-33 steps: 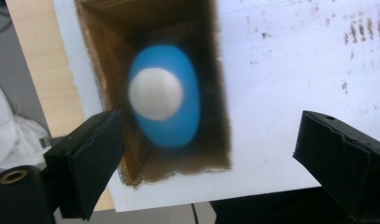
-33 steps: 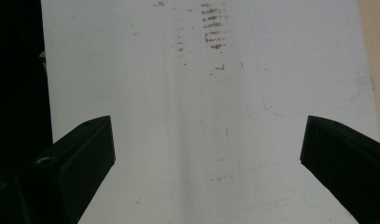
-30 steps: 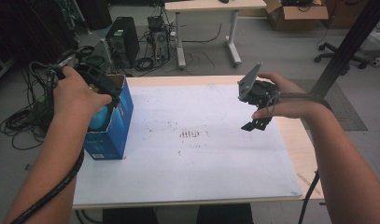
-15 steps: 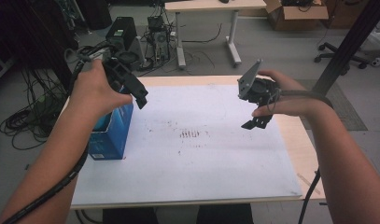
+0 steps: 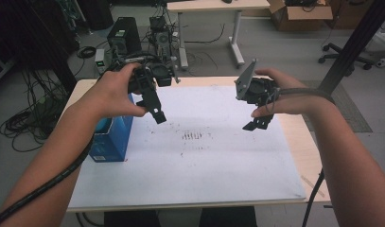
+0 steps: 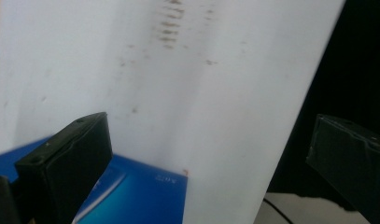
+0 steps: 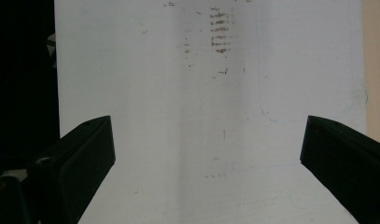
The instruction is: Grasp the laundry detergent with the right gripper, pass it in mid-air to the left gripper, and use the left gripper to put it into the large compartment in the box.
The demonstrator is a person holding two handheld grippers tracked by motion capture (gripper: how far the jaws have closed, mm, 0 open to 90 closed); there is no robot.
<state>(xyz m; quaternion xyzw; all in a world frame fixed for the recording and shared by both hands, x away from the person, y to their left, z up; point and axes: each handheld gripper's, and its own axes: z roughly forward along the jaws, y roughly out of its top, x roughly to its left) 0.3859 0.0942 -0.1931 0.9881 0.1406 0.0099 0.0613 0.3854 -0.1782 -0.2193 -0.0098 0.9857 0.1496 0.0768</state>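
My left gripper point(image 5: 157, 115) hangs above the left part of the white sheet point(image 5: 204, 161), just right of a blue box point(image 5: 109, 142). Its jaws stand wide apart and have just been opening; nothing is between them. In the left gripper view the left gripper point(image 6: 206, 135) looks down past the blue box's point(image 6: 145, 196) corner onto the smudged sheet point(image 6: 178, 84). My right gripper point(image 5: 257, 124) hovers over the sheet's right part, held by a hand. In the right gripper view the right gripper point(image 7: 206, 135) is open and frames bare white sheet point(image 7: 178, 93).
The wooden table point(image 5: 313, 156) carries the white sheet, with dark smudges point(image 5: 197, 137) at its middle. The blue box stands at the table's left edge. Computer towers point(image 5: 119, 35), cables and another desk point(image 5: 214, 7) lie on the floor beyond.
My left gripper has moved right, from above the blue box to over the sheet's left part. The right gripper has stayed in place.
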